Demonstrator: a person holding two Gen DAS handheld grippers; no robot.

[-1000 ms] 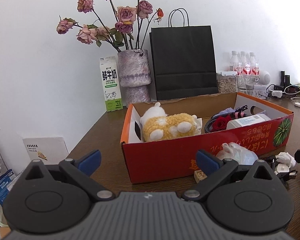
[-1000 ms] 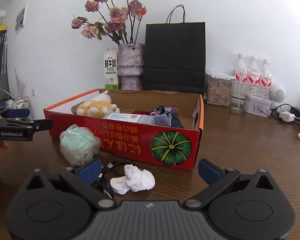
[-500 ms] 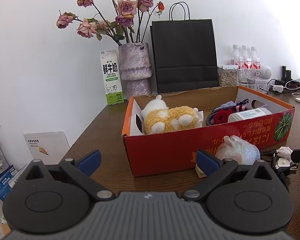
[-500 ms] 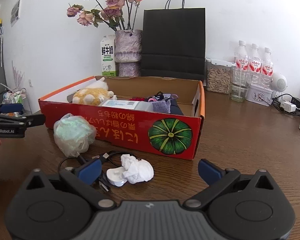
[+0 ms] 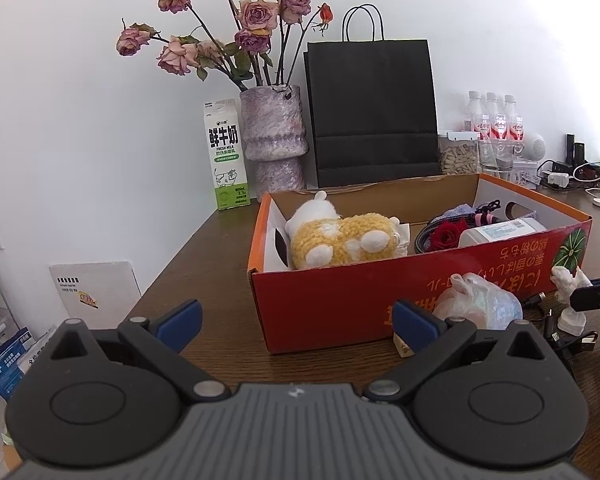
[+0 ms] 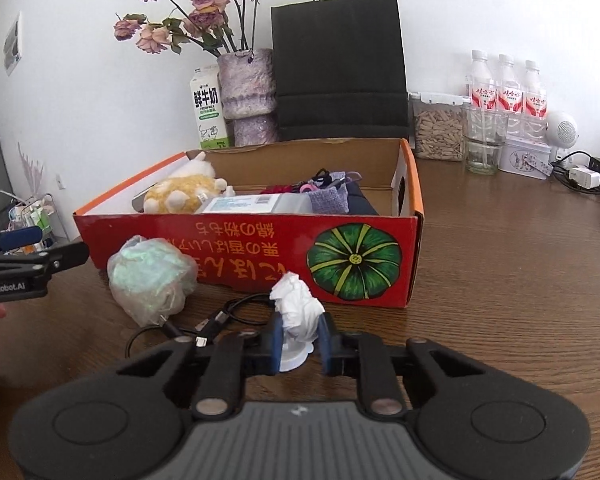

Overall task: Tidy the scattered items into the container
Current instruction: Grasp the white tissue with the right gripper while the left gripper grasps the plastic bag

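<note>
dark wood-grain table — right hand-held gripper just closed on crumpled white tissue, left hand-held gripper wide open

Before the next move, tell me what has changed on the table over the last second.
The right tongs have just been closing and now pinch the crumpled white tissue, which stands between the pads instead of lying flat beside the black cable. The left tongs stay open and unmoved. The red box and the plastic-bag bundle sit as before.
</note>
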